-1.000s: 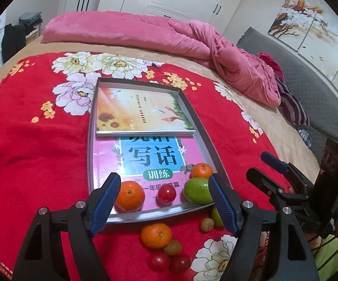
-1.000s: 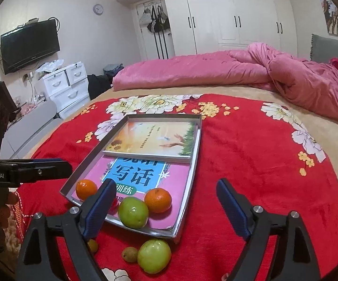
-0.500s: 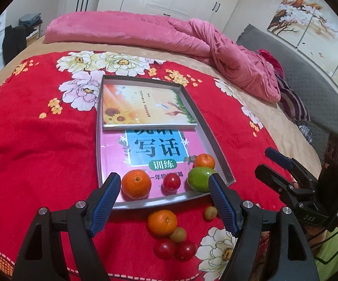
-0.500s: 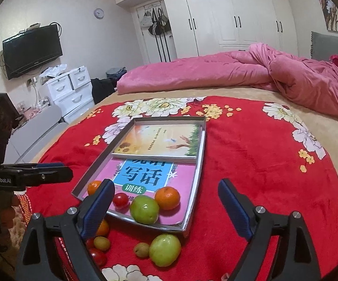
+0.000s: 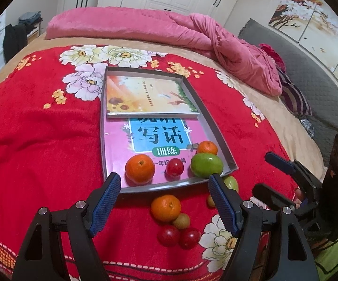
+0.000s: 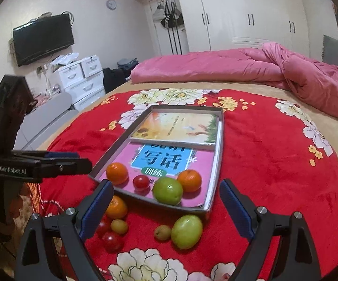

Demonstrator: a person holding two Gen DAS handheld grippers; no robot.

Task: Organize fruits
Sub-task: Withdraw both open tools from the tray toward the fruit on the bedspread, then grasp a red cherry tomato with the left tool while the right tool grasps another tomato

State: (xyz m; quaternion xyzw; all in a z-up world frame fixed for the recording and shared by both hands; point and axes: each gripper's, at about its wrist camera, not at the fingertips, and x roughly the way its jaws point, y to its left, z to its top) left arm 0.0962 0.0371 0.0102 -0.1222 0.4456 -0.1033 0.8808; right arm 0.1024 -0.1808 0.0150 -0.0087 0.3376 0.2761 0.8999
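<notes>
A grey tray (image 5: 218, 135) (image 6: 119, 145) lies on the red flowered bedspread. It holds two books and, at its near end, two oranges (image 5: 140, 169) (image 5: 206, 147), a red tomato (image 5: 175, 167) and a green fruit (image 5: 206, 165). On the spread in front of the tray lie an orange (image 5: 165, 208), two tomatoes (image 5: 169, 235), small brownish fruits (image 5: 181, 220) and a green fruit (image 6: 187, 231). My left gripper (image 5: 164, 197) is open and empty above the loose fruit. My right gripper (image 6: 166, 207) is open and empty above the tray's near edge.
A pink quilt (image 5: 180, 30) is bunched at the far side of the bed. White drawers (image 6: 79, 79) and a wall TV (image 6: 42, 38) stand to the left, wardrobes behind. The right gripper's body (image 5: 309, 187) shows at the right of the left wrist view.
Both grippers have pulled back from the tray, so more of the loose fruit in front of it is in view. Both stay open. No fruit has moved.
</notes>
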